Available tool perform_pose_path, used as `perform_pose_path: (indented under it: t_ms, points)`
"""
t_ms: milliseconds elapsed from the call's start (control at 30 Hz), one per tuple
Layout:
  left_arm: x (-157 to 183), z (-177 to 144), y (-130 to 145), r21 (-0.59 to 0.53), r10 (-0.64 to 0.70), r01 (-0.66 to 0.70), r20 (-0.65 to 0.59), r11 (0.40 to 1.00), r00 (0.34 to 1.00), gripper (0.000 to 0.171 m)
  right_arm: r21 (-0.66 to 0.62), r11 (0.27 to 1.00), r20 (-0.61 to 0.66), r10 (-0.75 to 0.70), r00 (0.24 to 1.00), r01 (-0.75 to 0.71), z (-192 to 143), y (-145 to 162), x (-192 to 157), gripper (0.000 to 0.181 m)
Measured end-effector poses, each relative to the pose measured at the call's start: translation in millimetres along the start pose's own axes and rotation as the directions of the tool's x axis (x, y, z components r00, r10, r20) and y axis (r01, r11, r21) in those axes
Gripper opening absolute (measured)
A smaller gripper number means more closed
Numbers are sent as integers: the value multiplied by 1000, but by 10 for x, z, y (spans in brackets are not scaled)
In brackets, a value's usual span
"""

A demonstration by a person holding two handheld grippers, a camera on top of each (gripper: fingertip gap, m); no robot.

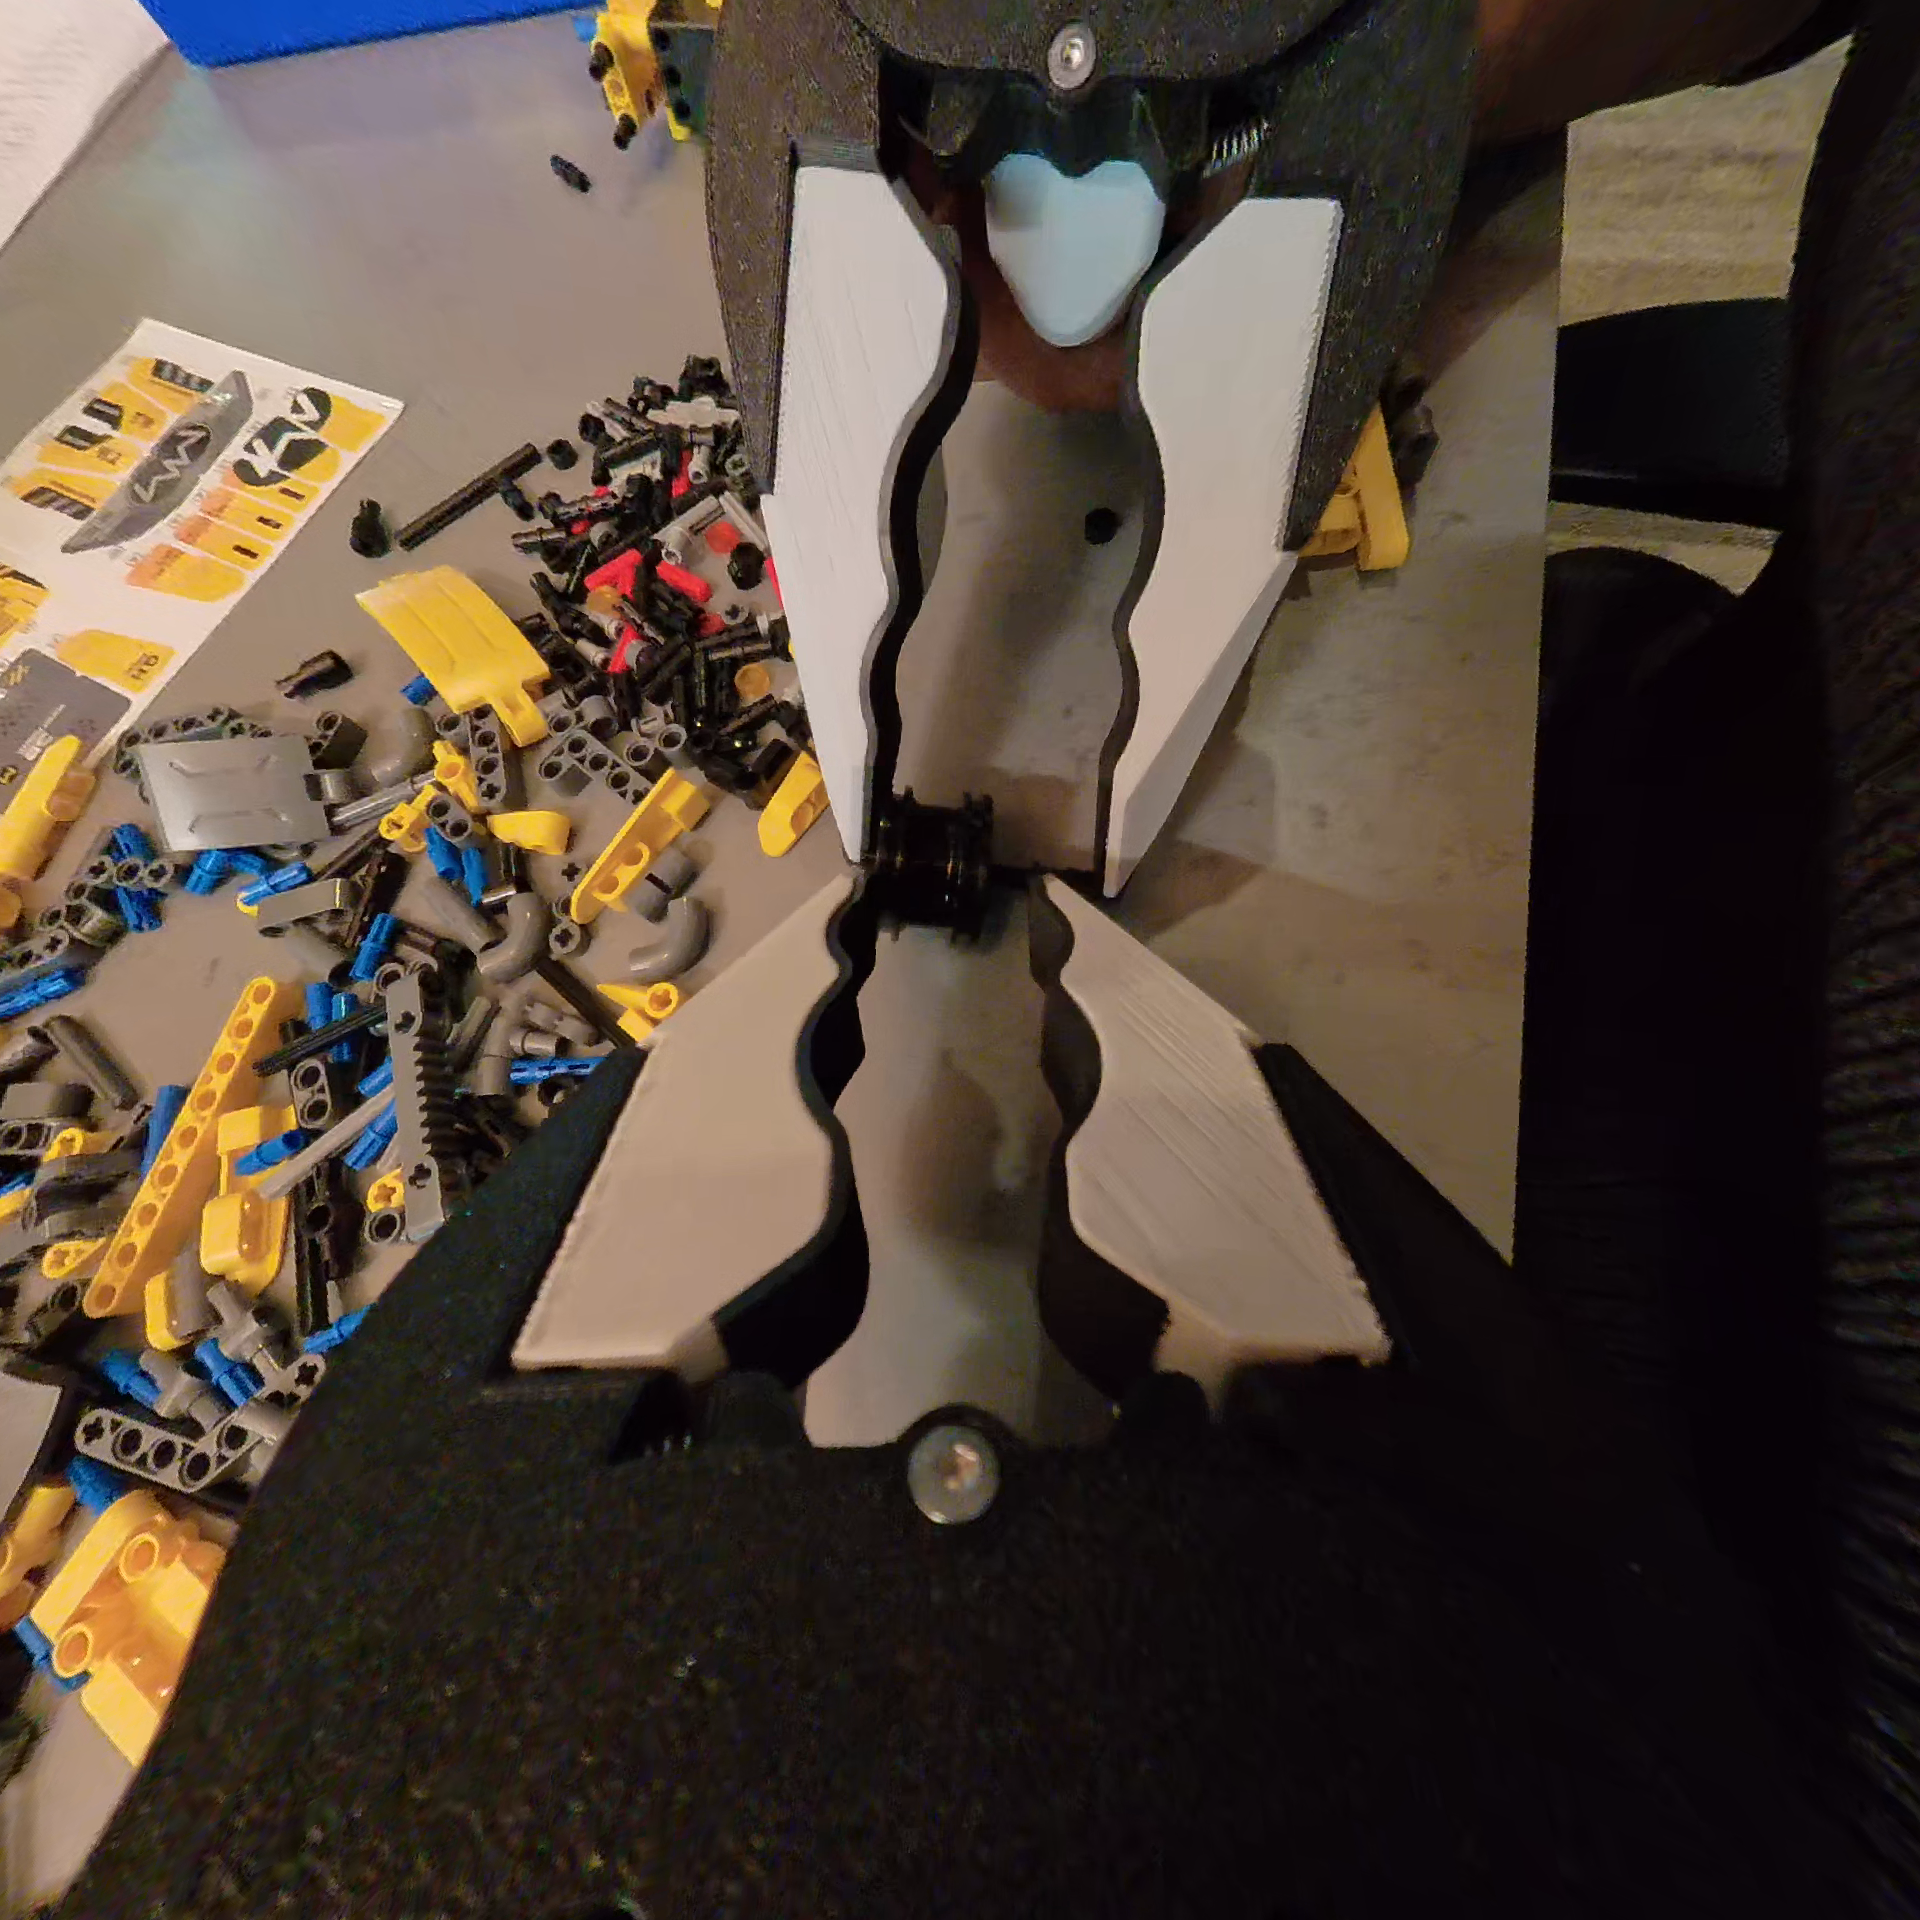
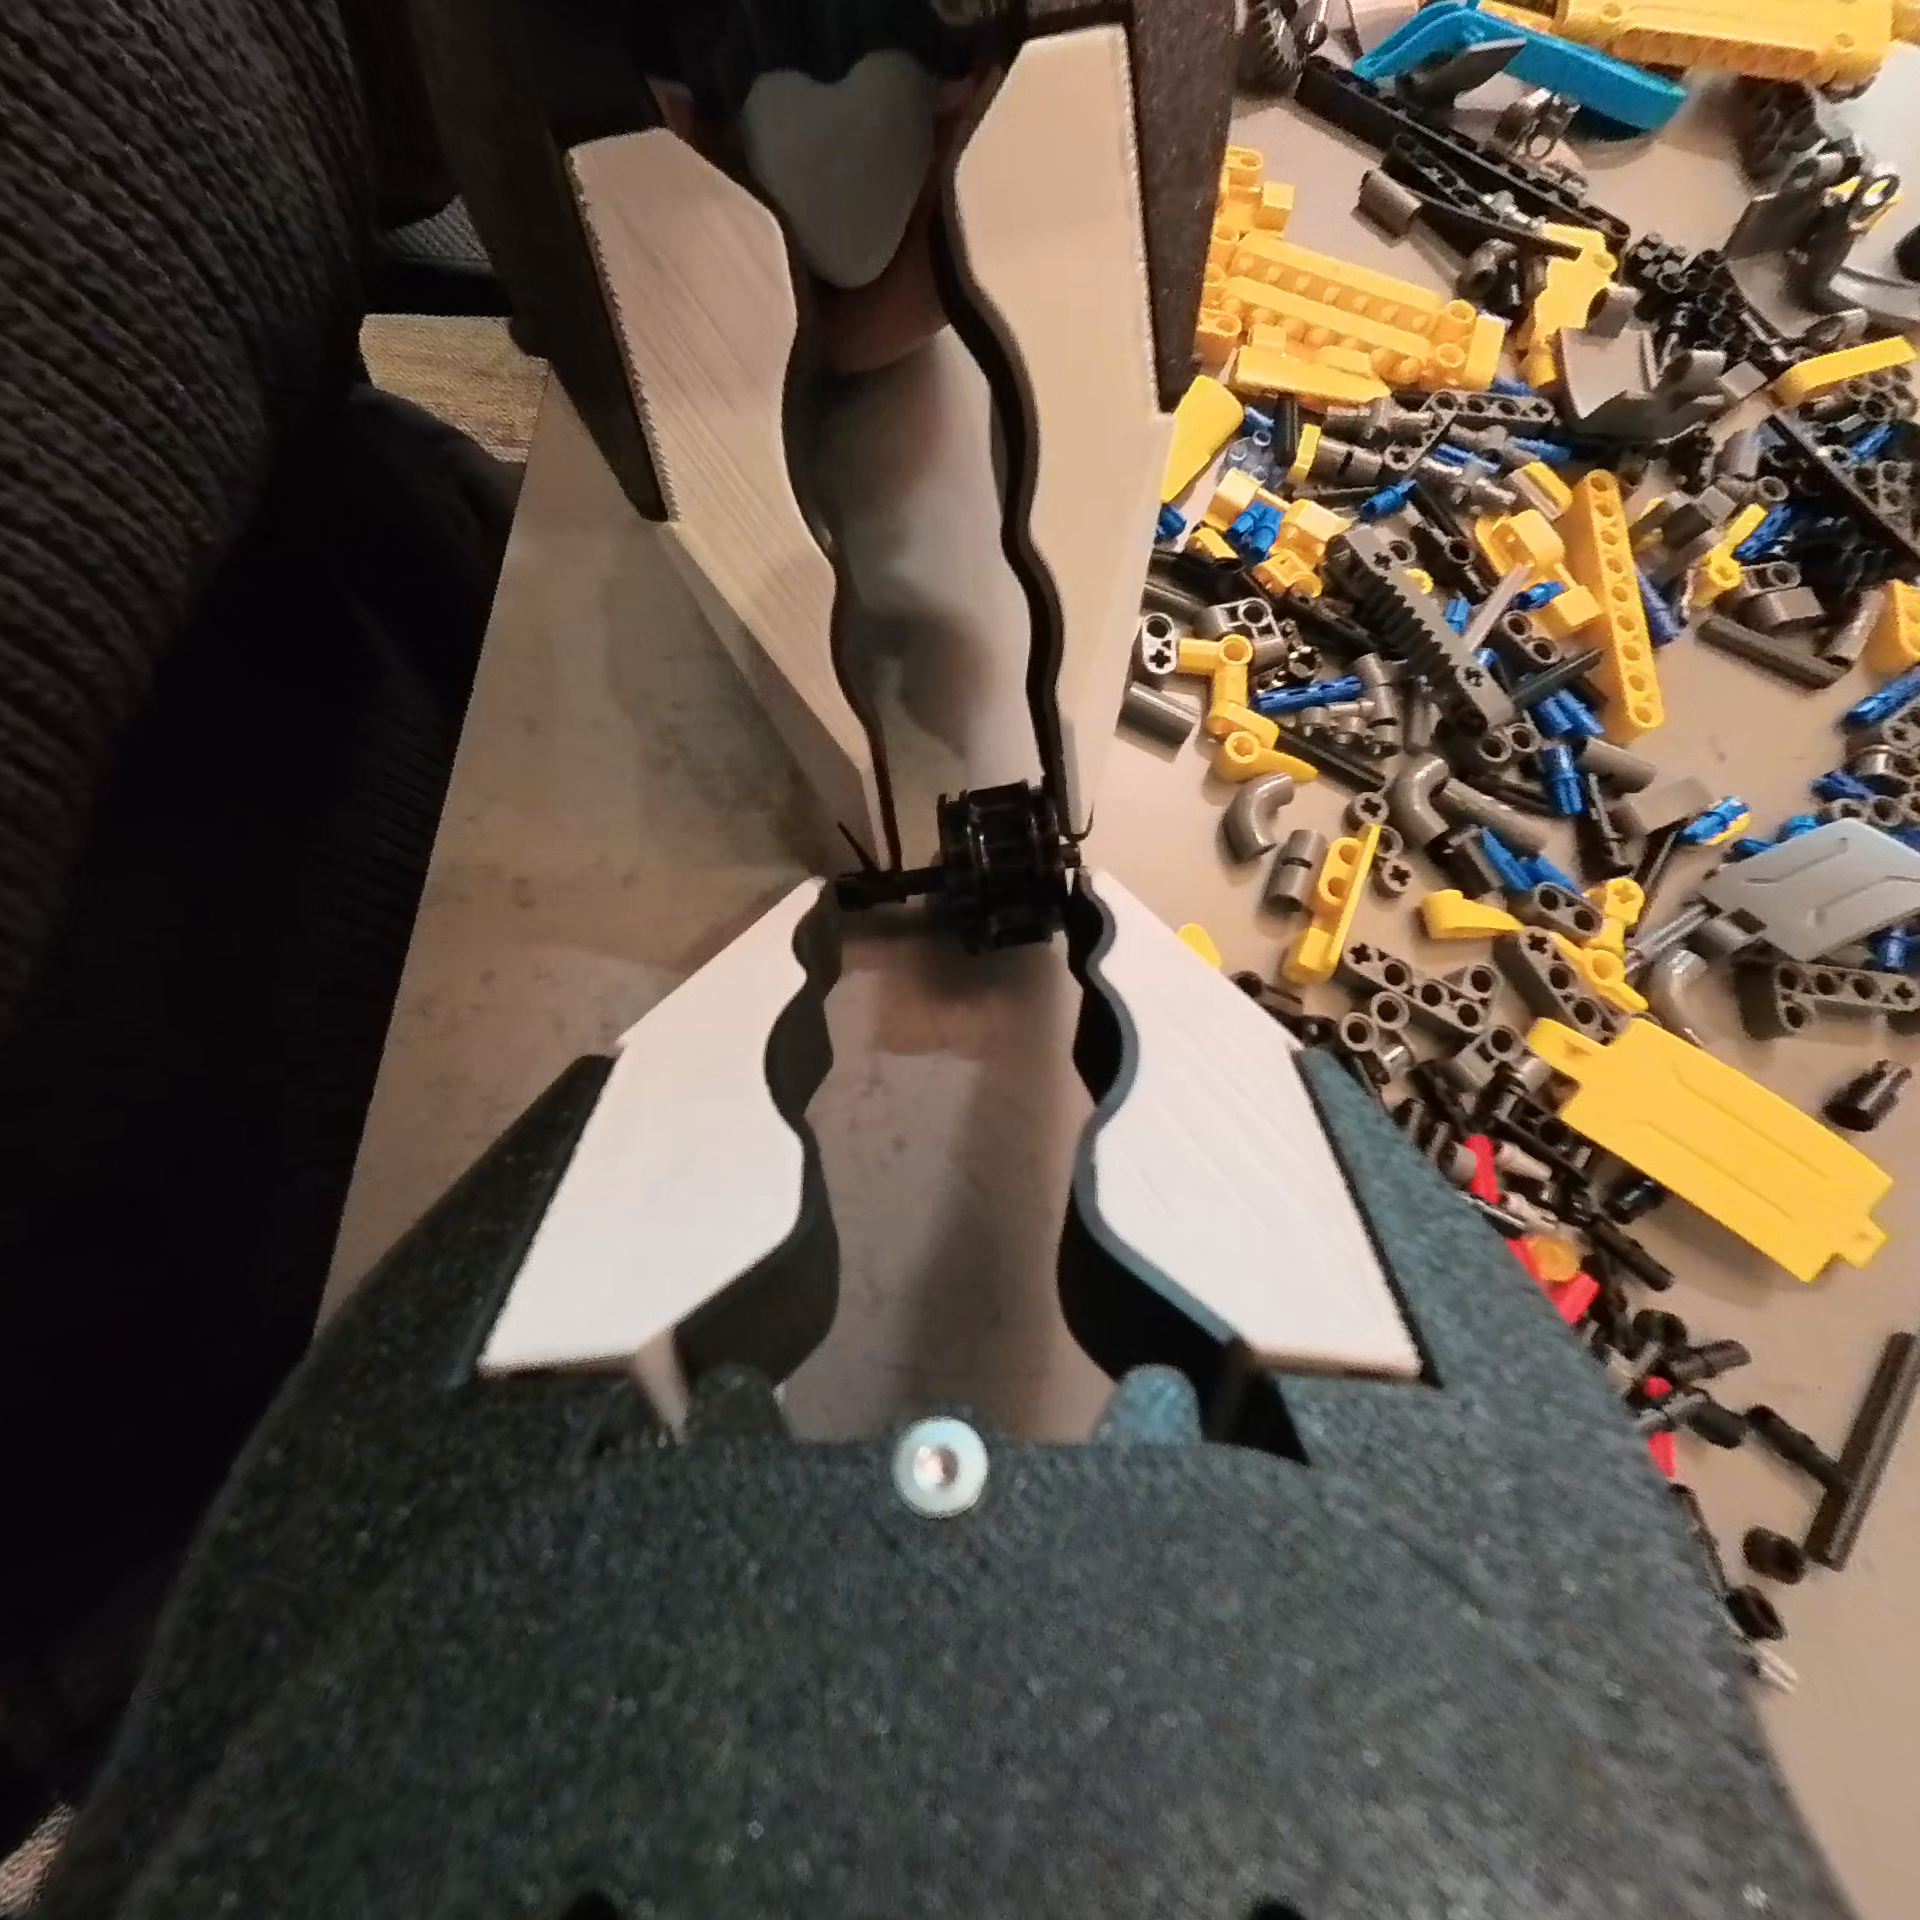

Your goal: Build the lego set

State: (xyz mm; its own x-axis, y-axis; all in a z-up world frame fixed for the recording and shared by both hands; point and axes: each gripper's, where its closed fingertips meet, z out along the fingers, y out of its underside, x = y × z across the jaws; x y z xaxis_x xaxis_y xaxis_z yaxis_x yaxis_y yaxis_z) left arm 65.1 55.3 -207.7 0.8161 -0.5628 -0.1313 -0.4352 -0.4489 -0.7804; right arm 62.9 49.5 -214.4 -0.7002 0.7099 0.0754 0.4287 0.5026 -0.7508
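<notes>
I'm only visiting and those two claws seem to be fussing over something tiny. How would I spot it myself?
Start at the bare near edge of the grey table, away from the heap of yellow, blue and black plastic building pieces. There the left gripper and right gripper meet tip to tip. Between them sits the small black ribbed plastic spool-shaped piece, the only piece held off the table.

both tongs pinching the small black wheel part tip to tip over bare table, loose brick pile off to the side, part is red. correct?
Not quite: the small wheel part is black, not red, as the left wrist view shows. The rest holds: left tongs and right tongs meet on it tip to tip over the table, beside the brick pile.
</notes>
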Motion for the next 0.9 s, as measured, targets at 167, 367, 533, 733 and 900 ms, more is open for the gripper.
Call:
perform_pose_path:
  t_ms: [167,367,533,733,900]
  points:
    - [-3,1,-2,1,-8,8,-3,1000,1000,28,2,1000,9,21,1000,-21,0,4,4,43]
    - [-19,-2,2,0,5,-5,30,1000,1000,28,-10,1000,-28,5,1000,-5,13,3,32,43]
    - [-25,-7,11,-3,-23,23,28,1000,999,27,-8,1000,-36,3,999,-3,18,-5,37,43]
    - [-36,-5,0,2,-51,51,13,999,999,28,7,999,24,49,999,-49,9,5,36,44]
    - [-41,-7,4,0,-78,78,-11,997,997,29,26,999,26,18,1000,-18,4,4,36,46]
